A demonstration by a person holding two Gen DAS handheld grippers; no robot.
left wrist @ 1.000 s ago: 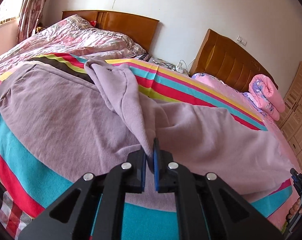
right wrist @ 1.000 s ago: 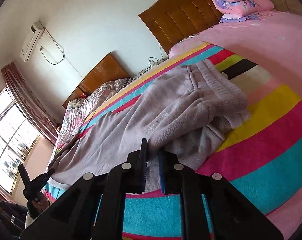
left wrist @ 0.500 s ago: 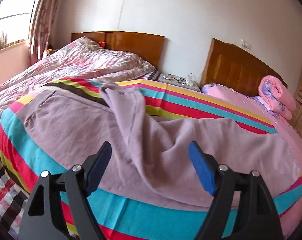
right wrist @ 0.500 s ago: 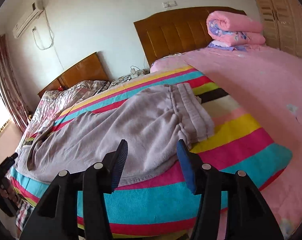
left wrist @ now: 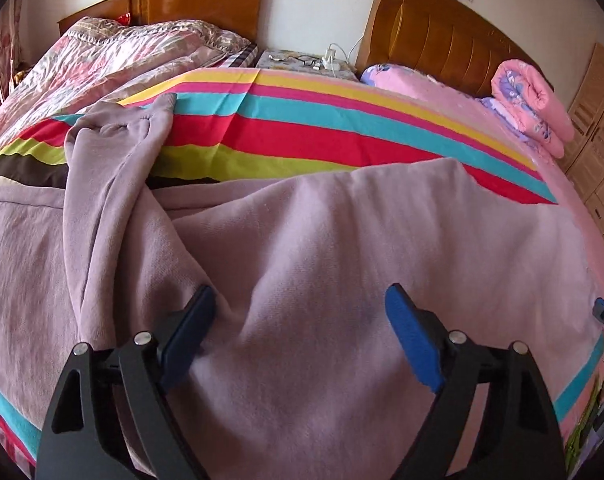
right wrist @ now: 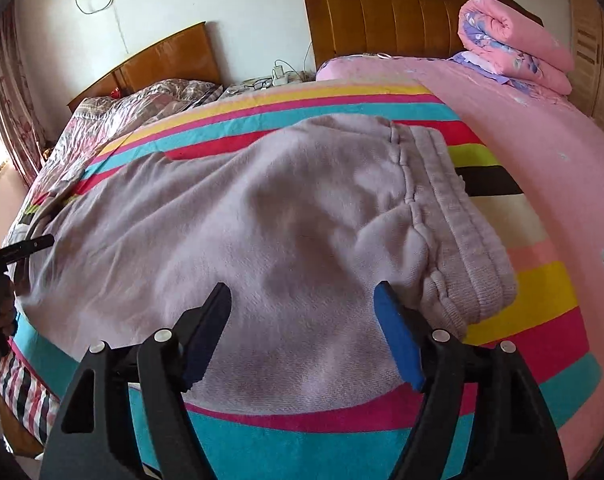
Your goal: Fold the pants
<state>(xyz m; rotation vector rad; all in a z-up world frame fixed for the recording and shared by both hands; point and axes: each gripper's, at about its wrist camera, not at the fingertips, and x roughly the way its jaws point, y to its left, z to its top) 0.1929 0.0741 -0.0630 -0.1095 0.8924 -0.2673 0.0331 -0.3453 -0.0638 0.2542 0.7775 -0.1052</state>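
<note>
Where both claws pinched cloth a second ago, both have let go.

Left gripper (left wrist: 298, 332): jaws wide, nothing held, poised over the leg end of the pants (left wrist: 322, 240).
Pants: lilac, lying along the near edge of the striped blanket (left wrist: 302, 136); one cuff (left wrist: 158, 110) flopped toward the far side.
Right gripper (right wrist: 302, 328): jaws opening, empty, above the waistband (right wrist: 462, 232) end.
Judgement: the lengthwise fold looks laid; the loose leg wants straightening next.

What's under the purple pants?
The pants lie on a striped blanket that shows around them. Whatever sits directly beneath the fabric is covered.
</note>
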